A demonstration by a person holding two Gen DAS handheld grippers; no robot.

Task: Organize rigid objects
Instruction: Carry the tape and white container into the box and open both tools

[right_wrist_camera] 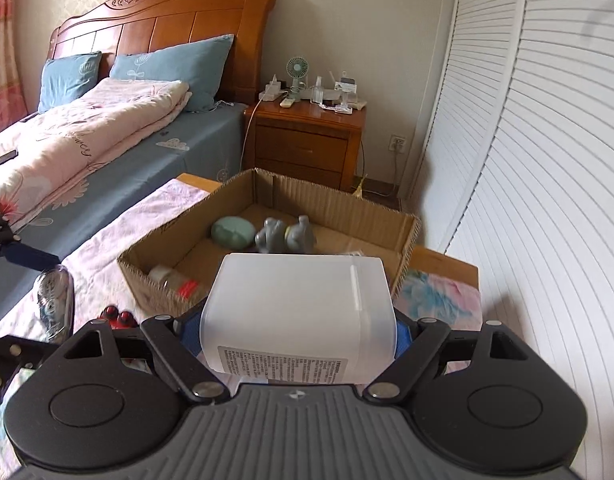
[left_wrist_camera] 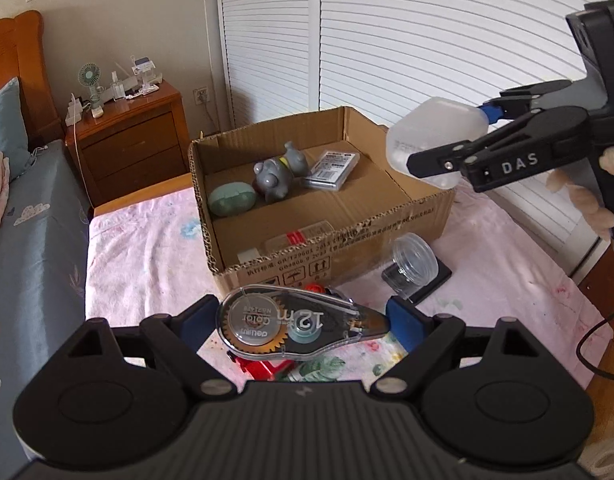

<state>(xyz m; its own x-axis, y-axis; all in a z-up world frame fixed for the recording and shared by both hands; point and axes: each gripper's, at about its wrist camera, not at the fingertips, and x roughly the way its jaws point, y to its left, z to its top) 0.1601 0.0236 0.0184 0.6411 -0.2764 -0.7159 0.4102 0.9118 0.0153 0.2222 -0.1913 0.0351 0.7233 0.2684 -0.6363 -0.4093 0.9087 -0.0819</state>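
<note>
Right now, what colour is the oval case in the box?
Pale green oval case; clearest in the left wrist view.

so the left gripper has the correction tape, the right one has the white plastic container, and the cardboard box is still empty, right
Not quite: the cardboard box is not empty. The left wrist view shows a green case, a grey toy and a clear packet inside. The left gripper does hold the correction tape, and the right gripper the white plastic container.

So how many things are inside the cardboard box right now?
5 visible: green case, grey toy, clear card case at the back, clear case and roll near the front wall; more may be hidden.
</note>
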